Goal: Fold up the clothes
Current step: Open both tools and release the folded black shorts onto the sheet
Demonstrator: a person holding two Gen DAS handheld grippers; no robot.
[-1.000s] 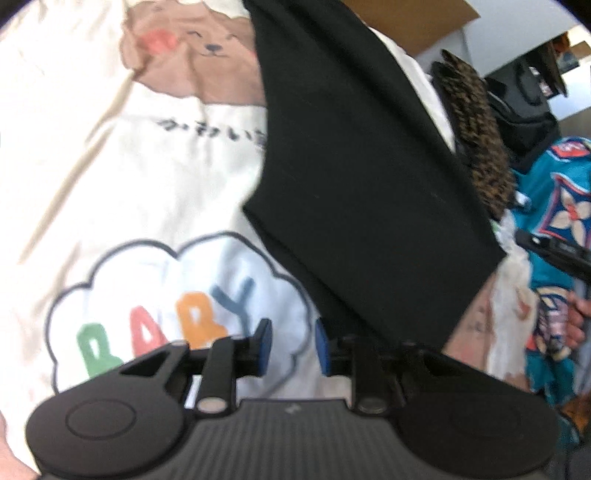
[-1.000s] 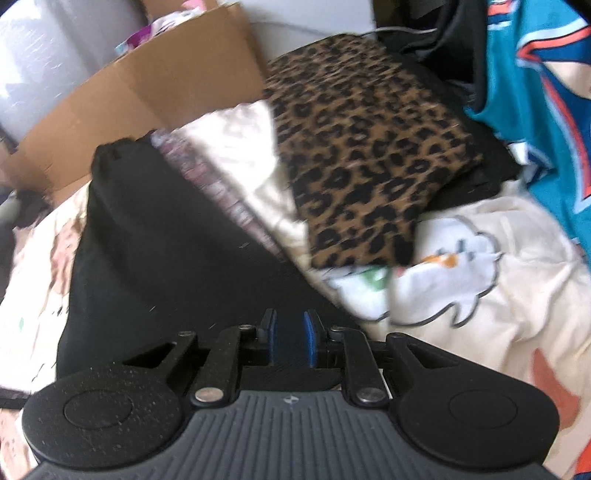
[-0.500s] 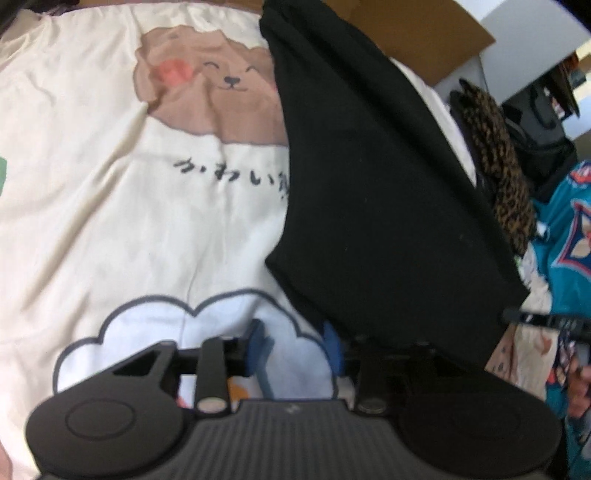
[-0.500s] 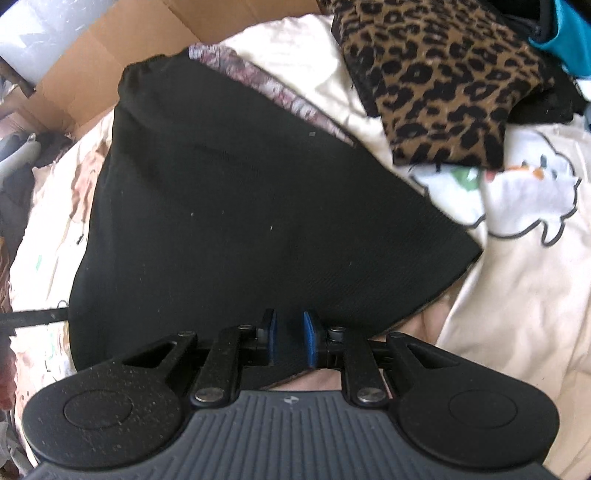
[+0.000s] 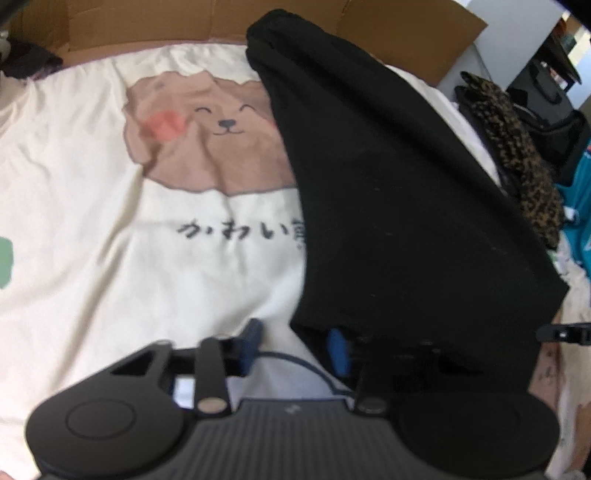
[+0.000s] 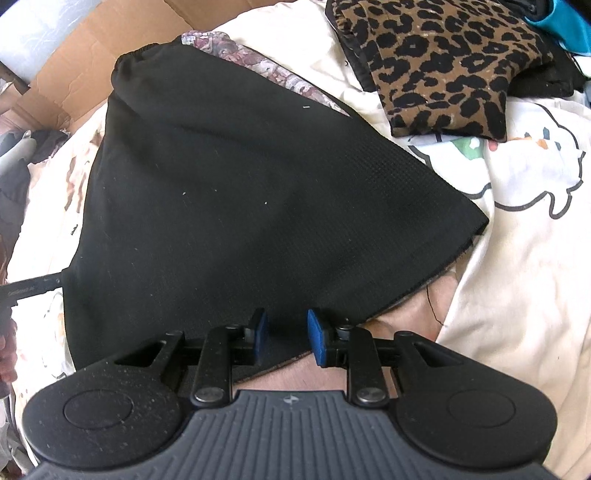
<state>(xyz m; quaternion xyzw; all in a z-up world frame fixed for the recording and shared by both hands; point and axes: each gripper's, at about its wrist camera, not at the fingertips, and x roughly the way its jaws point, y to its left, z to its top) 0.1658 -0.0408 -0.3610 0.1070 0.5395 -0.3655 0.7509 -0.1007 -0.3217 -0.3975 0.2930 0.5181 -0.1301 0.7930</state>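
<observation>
A black garment [image 5: 399, 192] lies spread flat on a cream bedsheet [image 5: 92, 206] printed with a brown bear and a cloud; it also fills the right wrist view [image 6: 236, 206]. My left gripper [image 5: 295, 345] is open at the garment's near left corner, its right pad beside the hem. My right gripper [image 6: 284, 334] is open over the garment's near hem, with the cloth lying loose between its pads. The narrow gathered end of the garment points away toward the cardboard.
A folded leopard-print garment [image 6: 443, 62] lies at the far right, on other dark clothes. A teal printed garment [image 5: 580, 206] lies beyond it. Cardboard [image 5: 155, 26] stands along the far edge of the bed. A floral cloth [image 6: 266, 66] shows under the black garment.
The right gripper was shut on the garment's hem and has opened, letting it go. The left gripper has opened wider. Both pulled back toward the near hem, and the garment now lies flat.
</observation>
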